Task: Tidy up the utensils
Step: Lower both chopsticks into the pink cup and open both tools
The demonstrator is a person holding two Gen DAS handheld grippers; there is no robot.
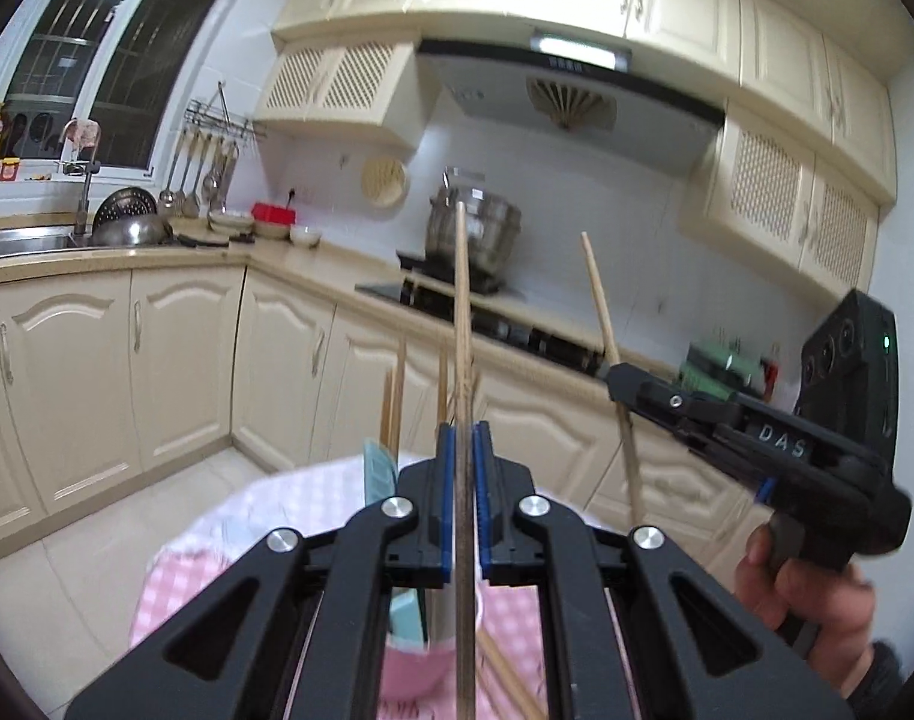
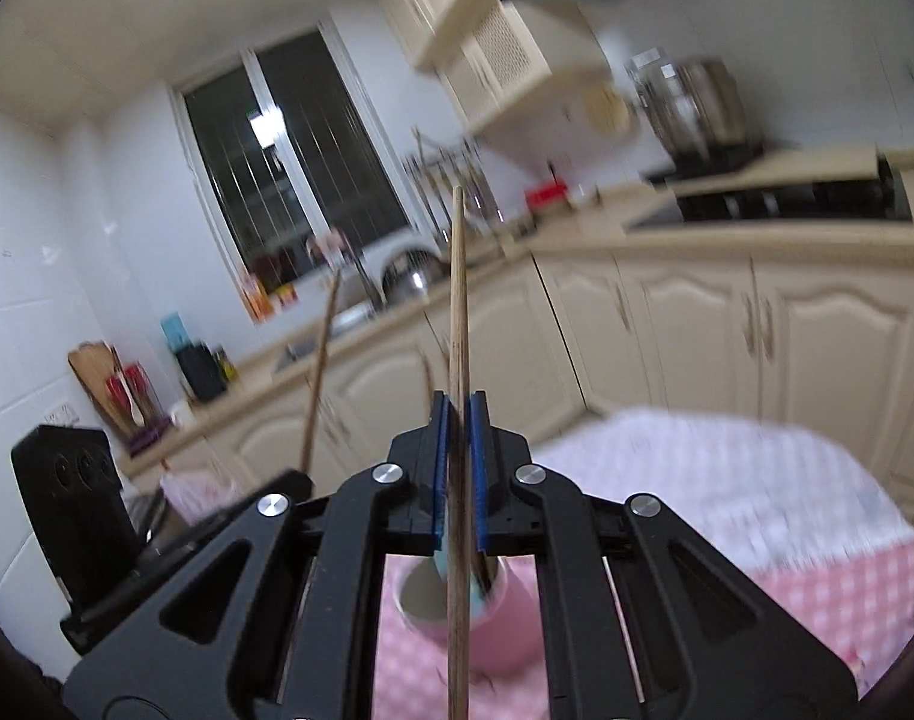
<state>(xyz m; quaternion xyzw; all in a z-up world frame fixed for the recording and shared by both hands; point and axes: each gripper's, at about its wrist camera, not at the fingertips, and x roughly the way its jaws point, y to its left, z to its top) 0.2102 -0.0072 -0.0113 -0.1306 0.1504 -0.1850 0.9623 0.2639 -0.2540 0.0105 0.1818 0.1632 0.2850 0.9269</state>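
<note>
Chopstick (image 1: 464,324) pinched upright in left gripper (image 1: 464,450), long axis near-vertical, tip up. Second chopstick (image 2: 458,312) clamped same way in right gripper (image 2: 457,420). Pink cup (image 2: 457,606) w/ other utensils directly below both, on checked cloth (image 2: 727,480); neither hand clearly nearer.

Both wrist views look along their fingers (image 1: 446,468) — sharing the pink cup (image 2: 499,618) below.

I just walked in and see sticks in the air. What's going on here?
A person is sorting utensils with two handheld grippers. The left gripper is shut on one wooden chopstick, and the right gripper is shut on another chopstick. Both are held above a pink cup on a pink checked tablecloth.
</note>
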